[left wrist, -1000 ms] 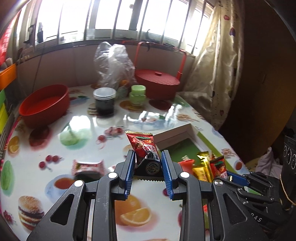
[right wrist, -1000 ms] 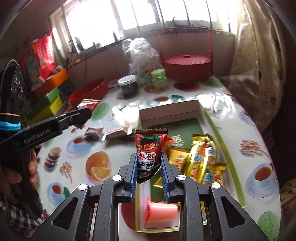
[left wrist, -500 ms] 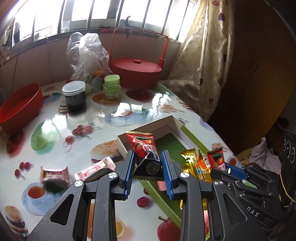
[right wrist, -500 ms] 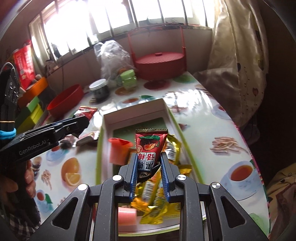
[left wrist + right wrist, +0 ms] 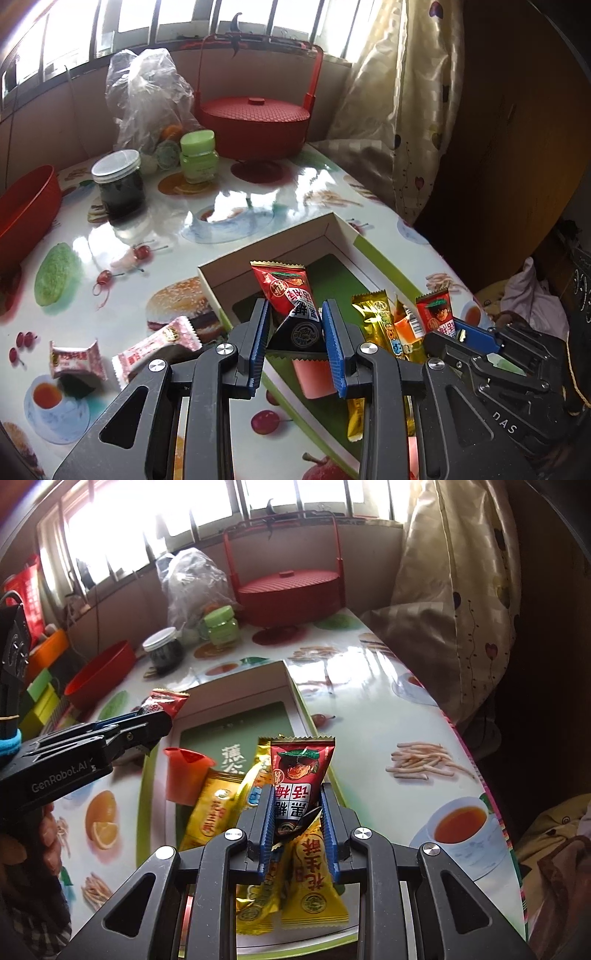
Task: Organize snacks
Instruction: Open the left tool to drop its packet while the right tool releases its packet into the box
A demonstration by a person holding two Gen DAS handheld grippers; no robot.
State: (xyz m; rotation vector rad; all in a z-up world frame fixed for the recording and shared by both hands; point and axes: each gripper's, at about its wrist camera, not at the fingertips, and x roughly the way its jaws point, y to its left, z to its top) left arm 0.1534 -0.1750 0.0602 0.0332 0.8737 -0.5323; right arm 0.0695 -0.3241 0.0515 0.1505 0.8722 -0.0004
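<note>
- Two hand-held grippers each clamp a red plum-candy packet over the open box on the fruit-print tabletop (image 5: 258, 206).
- Left hand-held gripper (image 5: 295, 328), lower centre of its view: blue pads pressed on the dark lower end of a red plum-candy packet (image 5: 286, 291), which sticks up over the box's near corner.
- Right hand-held gripper (image 5: 297, 810), lower centre of its view: jaws closed on the second red packet (image 5: 301, 771), held upright above the yellow snack packets (image 5: 314, 878) lying in the box (image 5: 236, 686).
- Orange cup (image 5: 184, 775) sits in the box at left of the yellow packets.
- Two pink wrapped sweets (image 5: 155, 347) lie on the tabletop at lower left, outside the box.
- Red lidded basket (image 5: 255, 125) stands at the far edge.
</note>
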